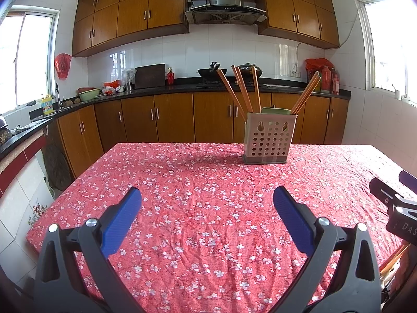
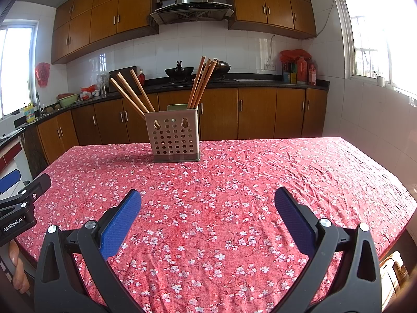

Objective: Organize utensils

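Observation:
A beige perforated utensil holder (image 1: 268,138) stands upright at the far side of the table with the red floral cloth (image 1: 182,182). Several wooden chopsticks (image 1: 242,91) lean out of it, some left, some right, and a green item pokes up behind them. The holder also shows in the right wrist view (image 2: 174,138), with its chopsticks (image 2: 200,83). My left gripper (image 1: 207,195) is open and empty above the near cloth. My right gripper (image 2: 208,198) is open and empty, also well short of the holder. Each gripper's side shows in the other's view: the right gripper (image 1: 393,203), the left gripper (image 2: 20,203).
The table's cloth (image 2: 260,182) has its left edge (image 1: 65,190) and right edge (image 2: 391,177) dropping to tiled floor. Behind stands a black kitchen counter (image 1: 156,91) with woks, bottles and a sink, wooden cabinets below and above.

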The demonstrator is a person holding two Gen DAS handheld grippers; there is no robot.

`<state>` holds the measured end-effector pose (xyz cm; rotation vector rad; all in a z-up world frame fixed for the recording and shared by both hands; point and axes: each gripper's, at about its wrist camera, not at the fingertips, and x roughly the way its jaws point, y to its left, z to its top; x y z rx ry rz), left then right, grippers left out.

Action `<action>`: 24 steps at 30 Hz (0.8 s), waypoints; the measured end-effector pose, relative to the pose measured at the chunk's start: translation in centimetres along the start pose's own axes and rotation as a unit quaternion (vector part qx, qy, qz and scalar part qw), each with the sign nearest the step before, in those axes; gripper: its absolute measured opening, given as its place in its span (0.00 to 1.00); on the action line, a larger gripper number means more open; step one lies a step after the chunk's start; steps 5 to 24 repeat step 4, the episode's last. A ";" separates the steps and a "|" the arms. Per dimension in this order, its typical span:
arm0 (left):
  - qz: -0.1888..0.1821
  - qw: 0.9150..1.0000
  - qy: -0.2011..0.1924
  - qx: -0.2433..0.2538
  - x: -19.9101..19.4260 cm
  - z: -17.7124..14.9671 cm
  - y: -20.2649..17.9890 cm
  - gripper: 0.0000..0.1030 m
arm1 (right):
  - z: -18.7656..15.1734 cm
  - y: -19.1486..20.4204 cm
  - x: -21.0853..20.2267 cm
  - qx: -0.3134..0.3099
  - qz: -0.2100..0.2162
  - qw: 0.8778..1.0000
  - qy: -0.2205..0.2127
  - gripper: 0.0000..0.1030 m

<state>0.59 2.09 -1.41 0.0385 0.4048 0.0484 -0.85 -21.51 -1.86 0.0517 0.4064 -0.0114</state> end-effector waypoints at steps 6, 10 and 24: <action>0.000 1.000 0.001 0.000 0.0 0.0 0.0 0.96 | 0.0 0.0 0.0 0.000 0.000 1.000 0.000 0.98; 0.000 1.000 0.001 0.000 0.0 0.0 0.0 0.96 | 0.0 0.0 0.0 0.000 0.000 1.000 0.000 0.98; 0.000 1.000 0.001 0.000 0.0 0.0 0.0 0.96 | 0.0 0.0 0.0 0.000 0.000 1.000 0.000 0.98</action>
